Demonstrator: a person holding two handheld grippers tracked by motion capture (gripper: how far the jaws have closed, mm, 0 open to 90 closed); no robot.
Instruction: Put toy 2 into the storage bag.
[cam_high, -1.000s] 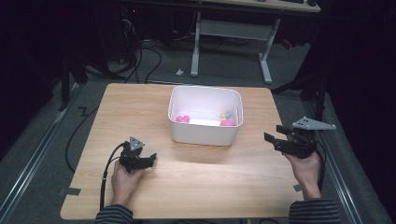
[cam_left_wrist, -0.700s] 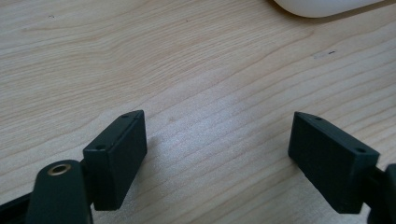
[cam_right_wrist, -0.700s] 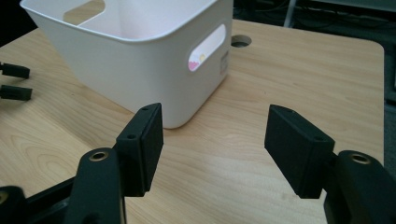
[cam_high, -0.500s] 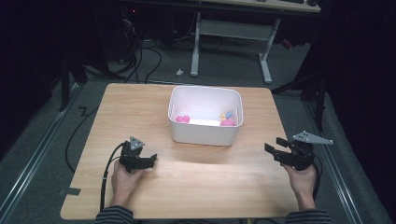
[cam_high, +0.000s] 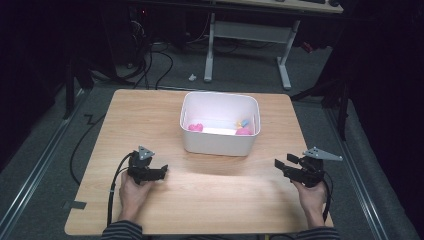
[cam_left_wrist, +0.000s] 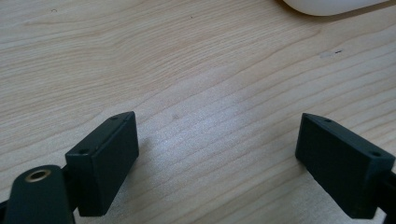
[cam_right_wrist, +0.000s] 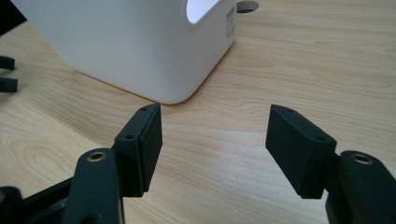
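My right gripper (cam_high: 281, 165) has dropped to the table (cam_high: 220, 200) at lower right, jaws apart, empty. My left gripper (cam_high: 161, 171), lower left, has just opened wide, empty, near the white bin (cam_high: 220, 142).

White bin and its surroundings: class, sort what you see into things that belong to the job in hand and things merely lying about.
Belongs to the job:
- white bin
- pink toys in the bin
- left gripper, open, empty
- right gripper, open, empty

Lying about:
- white desk frame behind the table
- cables on the floor
- tape strip on the table edge
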